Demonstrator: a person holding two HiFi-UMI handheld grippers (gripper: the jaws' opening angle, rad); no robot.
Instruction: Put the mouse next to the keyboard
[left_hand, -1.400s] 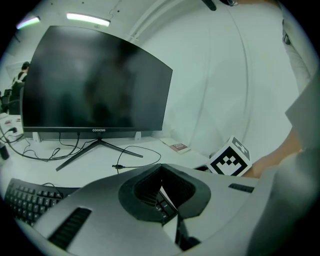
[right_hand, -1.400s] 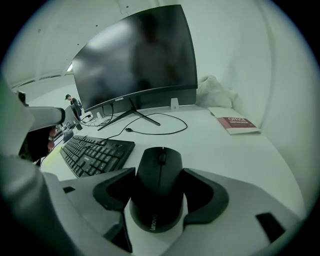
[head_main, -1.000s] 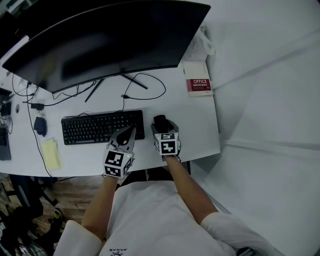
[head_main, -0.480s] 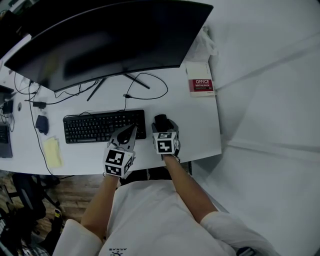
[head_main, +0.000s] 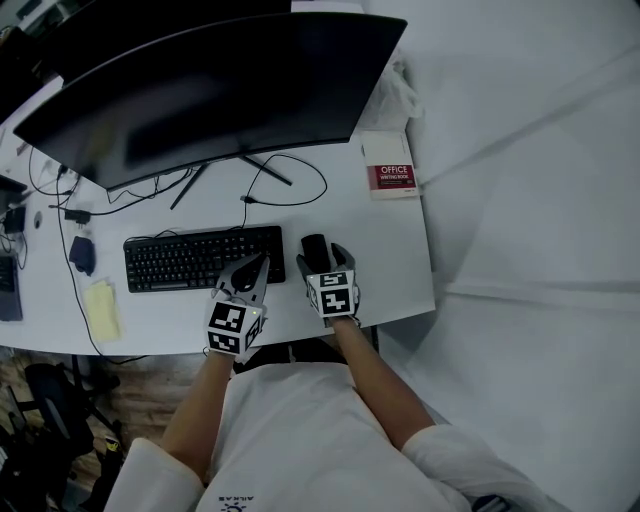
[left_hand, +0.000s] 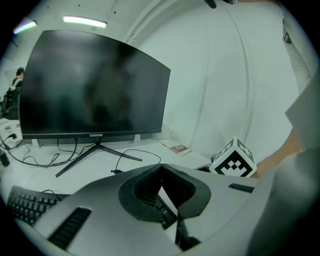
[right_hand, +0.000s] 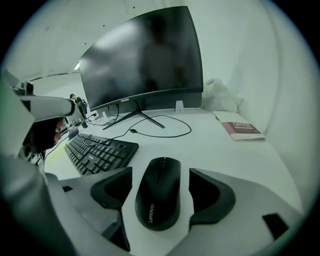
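As its jaws have just been opening to their widest, the right gripper (head_main: 322, 260) lets go of the black, smooth-shelled wireless mouse (head_main: 315, 246), which now lies flat on the white desk (head_main: 400, 265) with a strip of bare desktop showing on either side, between it and the dark pads. Seen from the right gripper view, the mouse (right_hand: 158, 197) sits squarely between the two pads, touched by neither, nose pointing toward the large curved black monitor (right_hand: 145, 55). Against the head view of a moment ago, when the jaws stood a little closer about it, the mouse has not shifted. It rests just beside the right end of the black full-size keyboard (head_main: 200, 257), near it but apart, and roughly in line with it.

The left gripper (head_main: 255, 268) hovers by the keyboard's front right corner with its jaws closed together on nothing, taking no part.

By the look of things the task is all but done: the mouse is where it was meant to go, and the hold on it is released. What appears to remain is drawing the right gripper back toward the desk's edge without a pad clipping the mouse and sliding it off its spot.
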